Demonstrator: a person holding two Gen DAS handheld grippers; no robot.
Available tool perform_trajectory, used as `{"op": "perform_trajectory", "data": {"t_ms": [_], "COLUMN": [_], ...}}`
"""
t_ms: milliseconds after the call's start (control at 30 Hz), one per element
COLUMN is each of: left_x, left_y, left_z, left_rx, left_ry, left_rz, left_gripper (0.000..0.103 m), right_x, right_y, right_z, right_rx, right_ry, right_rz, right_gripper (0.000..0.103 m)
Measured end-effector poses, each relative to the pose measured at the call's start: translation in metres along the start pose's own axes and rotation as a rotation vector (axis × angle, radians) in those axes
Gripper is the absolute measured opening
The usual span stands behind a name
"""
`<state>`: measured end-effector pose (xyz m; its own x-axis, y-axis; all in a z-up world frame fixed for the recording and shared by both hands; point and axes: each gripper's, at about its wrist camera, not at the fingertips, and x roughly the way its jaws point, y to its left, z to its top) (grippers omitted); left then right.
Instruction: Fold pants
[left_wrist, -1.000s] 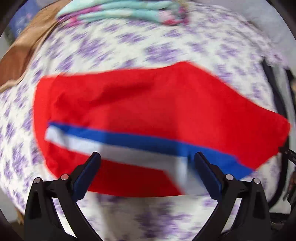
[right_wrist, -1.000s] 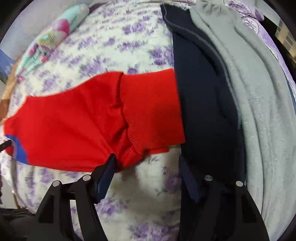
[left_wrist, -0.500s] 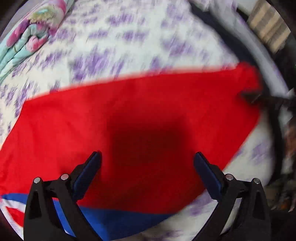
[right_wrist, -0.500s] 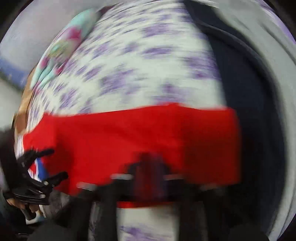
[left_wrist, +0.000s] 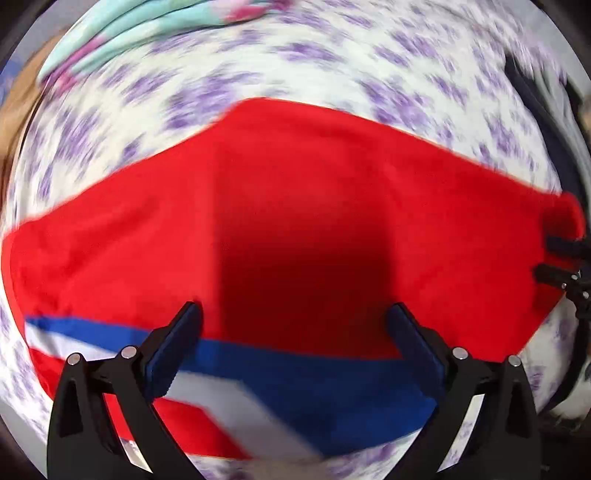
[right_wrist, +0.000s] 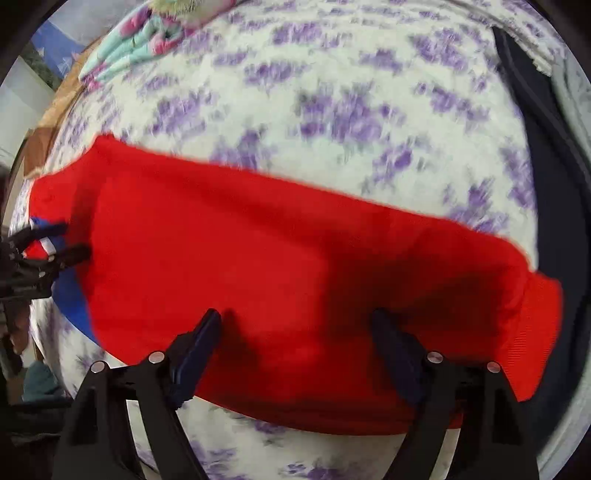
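Both black two-finger grippers point steeply down over the folded red fabric pants (left_wrist: 295, 229), which lie flat across the middle of a white bedspread with purple flower print (left_wrist: 303, 66). At the left end, the left gripper (left_wrist: 295, 332) stands with its blue-padded jaws wide apart and nothing between them, above the blue and white stripes (left_wrist: 295, 387) along the near edge of the pants. Further right, the right gripper (right_wrist: 295, 332) has its jaws opening, spread wide over the red cloth near the ribbed waistband (right_wrist: 539, 332), with no fabric pinched between the pads. Beyond the right end of the pants lies a dark navy garment (right_wrist: 554, 192), touching the waistband. A folded teal and pink floral cloth (left_wrist: 155, 29) sits at the far left of the bed.
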<state>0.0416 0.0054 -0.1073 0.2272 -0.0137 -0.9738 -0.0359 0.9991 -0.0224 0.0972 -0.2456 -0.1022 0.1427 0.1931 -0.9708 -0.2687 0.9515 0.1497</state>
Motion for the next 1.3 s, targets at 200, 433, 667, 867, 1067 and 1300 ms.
{"op": "perform_trajectory", "data": {"t_ms": [200,433,667,867,1067,1300], "left_x": [-0.019,-0.024,-0.019,-0.010,-0.005,-0.032], "left_y": [0.042,0.083,0.121,0.123,0.122,0.129], "left_z": [-0.003,-0.015,-0.038,-0.033,-0.028,-0.032], "left_rx": [-0.121,-0.219,-0.278,-0.287,-0.271,-0.294], "left_ry": [-0.042,-0.029,-0.028,-0.027,-0.015,-0.050], "left_rz": [0.027,0.108,0.084,0.073,0.061,0.088], "left_gripper": [0.098,0.098,0.098,0.098,0.098,0.098], "right_x": [-0.035,0.014,0.062,0.041,0.063,0.026], "right_y": [0.052,0.174,0.230,0.225,0.216,0.219], "right_z": [0.066,0.147,0.147,0.158,0.161,0.157], "right_rx": [-0.152,-0.365,-0.567,-0.599,-0.568,-0.452], "right_ry": [-0.176,-0.155,-0.052,-0.105,-0.114,-0.188], "right_rz": [0.216,0.319,0.243,0.254,0.236,0.327], "right_gripper": [0.080,0.051,0.011,0.009,0.022,0.036]}}
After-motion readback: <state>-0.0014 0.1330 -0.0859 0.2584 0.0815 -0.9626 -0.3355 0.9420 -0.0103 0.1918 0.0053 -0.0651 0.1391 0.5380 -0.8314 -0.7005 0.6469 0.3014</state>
